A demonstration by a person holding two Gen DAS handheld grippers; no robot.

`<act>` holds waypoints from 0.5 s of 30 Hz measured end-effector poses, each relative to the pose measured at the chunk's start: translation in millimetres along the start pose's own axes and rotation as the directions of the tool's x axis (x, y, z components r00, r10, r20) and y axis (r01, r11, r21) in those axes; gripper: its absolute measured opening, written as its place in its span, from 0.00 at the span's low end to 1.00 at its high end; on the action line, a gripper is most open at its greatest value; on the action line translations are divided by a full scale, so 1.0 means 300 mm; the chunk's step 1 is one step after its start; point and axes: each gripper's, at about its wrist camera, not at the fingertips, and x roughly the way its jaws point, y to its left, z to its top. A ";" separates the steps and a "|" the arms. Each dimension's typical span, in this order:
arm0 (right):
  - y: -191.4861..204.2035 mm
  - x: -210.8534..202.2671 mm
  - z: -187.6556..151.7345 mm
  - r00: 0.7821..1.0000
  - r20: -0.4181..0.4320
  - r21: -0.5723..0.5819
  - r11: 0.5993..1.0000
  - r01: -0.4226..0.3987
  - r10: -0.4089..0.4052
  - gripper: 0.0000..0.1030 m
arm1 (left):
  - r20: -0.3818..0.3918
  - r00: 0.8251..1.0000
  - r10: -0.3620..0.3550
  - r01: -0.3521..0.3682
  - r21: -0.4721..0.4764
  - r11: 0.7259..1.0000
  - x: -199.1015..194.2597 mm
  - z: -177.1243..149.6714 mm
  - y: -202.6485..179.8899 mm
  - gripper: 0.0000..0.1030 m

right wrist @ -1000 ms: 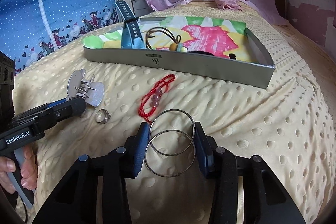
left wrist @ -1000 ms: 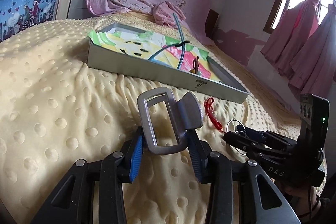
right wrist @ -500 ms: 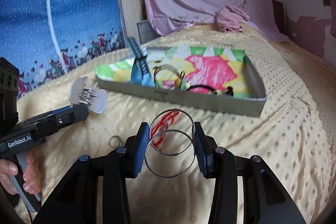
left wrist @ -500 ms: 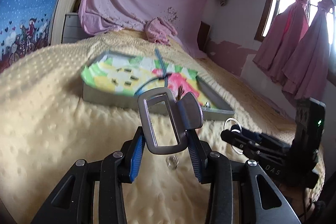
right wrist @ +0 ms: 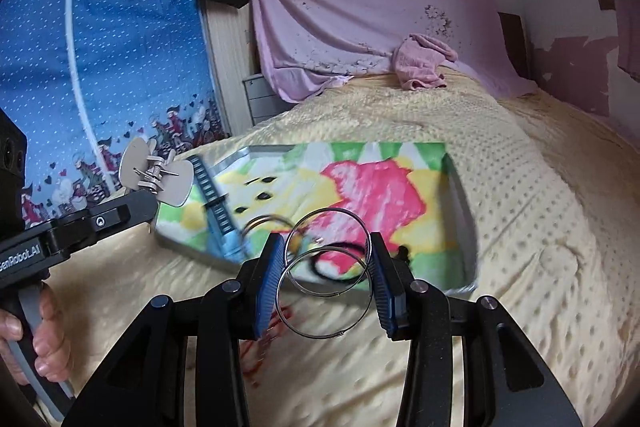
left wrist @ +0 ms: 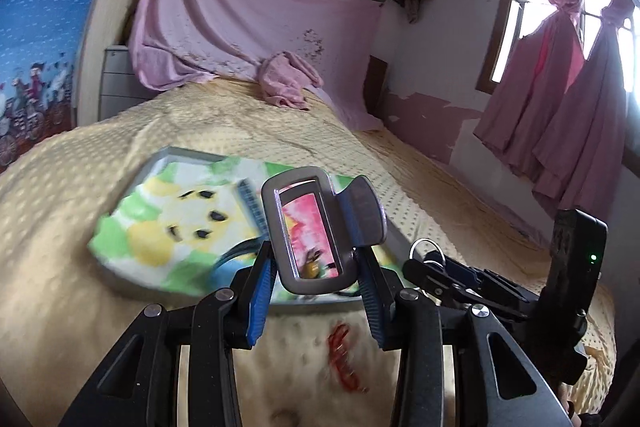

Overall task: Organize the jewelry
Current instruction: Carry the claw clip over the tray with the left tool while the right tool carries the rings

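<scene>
While both claws are loaded, the move ahead depends on the tray [right wrist: 460, 187], which lies just beyond them at mid-frame in each view. At the left of the right-wrist view, the left gripper [left wrist: 316, 269] pinches a silver hair clip [left wrist: 316, 227] upright between its pads. At lower centre, the right gripper [right wrist: 326, 277] pinches two thin wire hoops [right wrist: 326, 267] across their width, flat faces toward the camera. The tray's long axis runs left to right, its near wall facing the claws. I judge the right gripper slightly nearer the pink, open patch; a watch strap [right wrist: 212, 211] crowds the tray's left end. A red bracelet [left wrist: 344, 359] remains on the blanket [right wrist: 540, 247] below.
</scene>
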 end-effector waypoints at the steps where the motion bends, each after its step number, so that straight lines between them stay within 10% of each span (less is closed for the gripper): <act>1: -0.015 0.006 0.005 1.000 -0.001 0.005 1.000 0.009 -0.009 0.37 | -0.009 1.000 -0.012 0.012 -0.001 1.000 0.024 0.007 -0.009 0.37; 15: -0.141 0.197 0.024 0.992 -0.100 -0.027 0.997 0.074 -0.076 0.37 | -0.236 0.971 0.028 -0.017 0.050 0.999 0.309 0.010 -0.035 0.37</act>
